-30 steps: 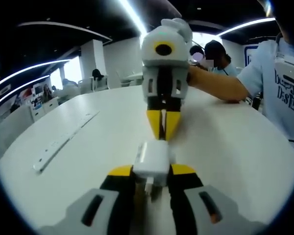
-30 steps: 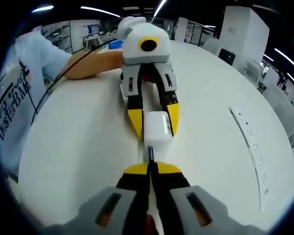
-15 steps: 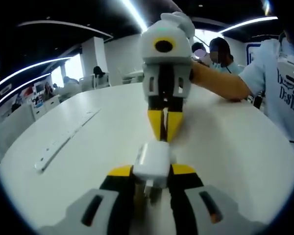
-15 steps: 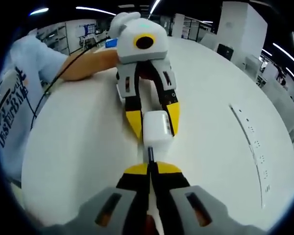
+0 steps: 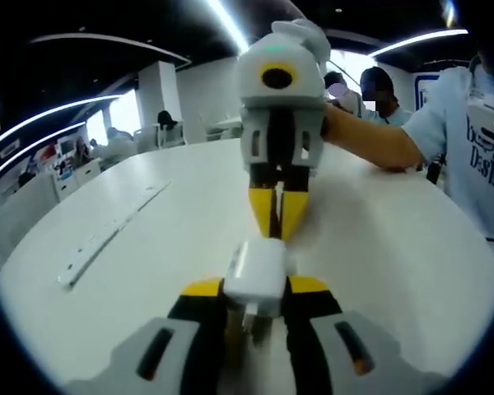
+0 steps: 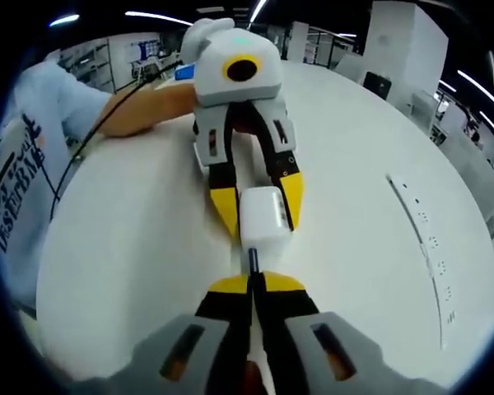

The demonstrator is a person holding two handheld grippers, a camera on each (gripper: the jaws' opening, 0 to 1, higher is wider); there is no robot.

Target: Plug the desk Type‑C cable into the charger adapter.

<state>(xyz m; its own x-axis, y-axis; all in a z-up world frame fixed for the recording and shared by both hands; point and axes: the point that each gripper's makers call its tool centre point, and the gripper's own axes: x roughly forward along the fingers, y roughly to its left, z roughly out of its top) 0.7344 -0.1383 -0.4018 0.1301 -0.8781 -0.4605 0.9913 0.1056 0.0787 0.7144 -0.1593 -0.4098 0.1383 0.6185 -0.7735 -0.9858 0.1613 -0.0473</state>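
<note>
A: L gripper [image 5: 255, 290] first. Fingers?

B: Yellow-tipped fingers [image 5: 202, 288] clamped on the white charger adapter [image 5: 255, 273], one each side. In the left gripper view the adapter sits between the tips, prongs pointing back toward the cam. In the right gripper view same adapter [image 6: 261, 216] sits squeezed between the two yellow tips of that gripper [image 6: 259, 202], low over the table.

A: R gripper?

B: R gripper [image 6: 252, 284] has its jaws pressed together, pinching the Type-C cable's dark plug [image 6: 251, 260]. Plug sticks out past the tips and its end meets the near face of the adapter. Can't tell how far it's seated. Cable behind the plug is hidden btw the jaws.

A: Seen from the other side?

B: In the left gripper view the R gripper [image 5: 277, 216] comes in from the top, yellow tips together, pointing down at the far face of the adapter. Plug itself too small to make out there.

A: Around them?

B: White round table [image 5: 148, 247] under everything. Long white power strip [image 5: 107, 232] lies well off to the side; in the right gripper view it runs along the table edge [image 6: 424, 247]. Person's forearm [image 5: 370, 140] behind the R gripper, light blue sleeve [image 6: 33, 123] w/ printed lettering. Other people seated at desks in the background, bright ceiling strip lights [image 5: 230, 29].
</note>
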